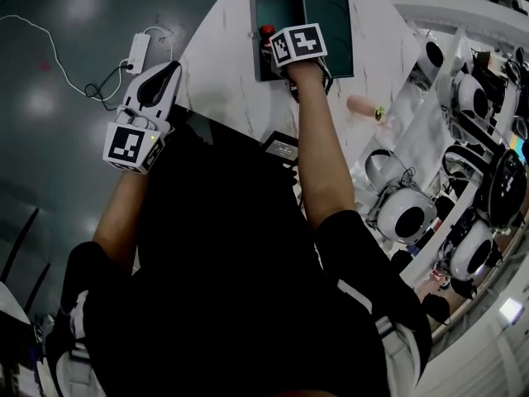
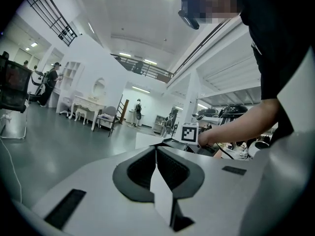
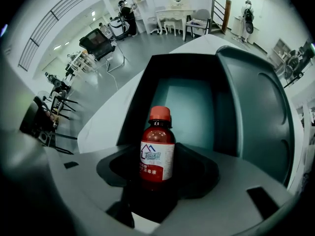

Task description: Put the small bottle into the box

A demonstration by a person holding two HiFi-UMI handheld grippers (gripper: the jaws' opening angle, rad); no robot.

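Now my right gripper [image 3: 157,170] clamps the bottle [image 3: 157,151] upright at the open box [image 3: 134,107]. My left gripper [image 2: 156,173] has its jaws together, empty.

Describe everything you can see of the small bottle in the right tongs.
The small bottle is glossy dark reddish-brown, plastic or glass, with an orange-red screw cap and a white label bearing a blue house-like logo and red print too small to read. It stands upright, its lower body clamped in the right tongs, seemingly over the open dark-green box. Its base is hidden.
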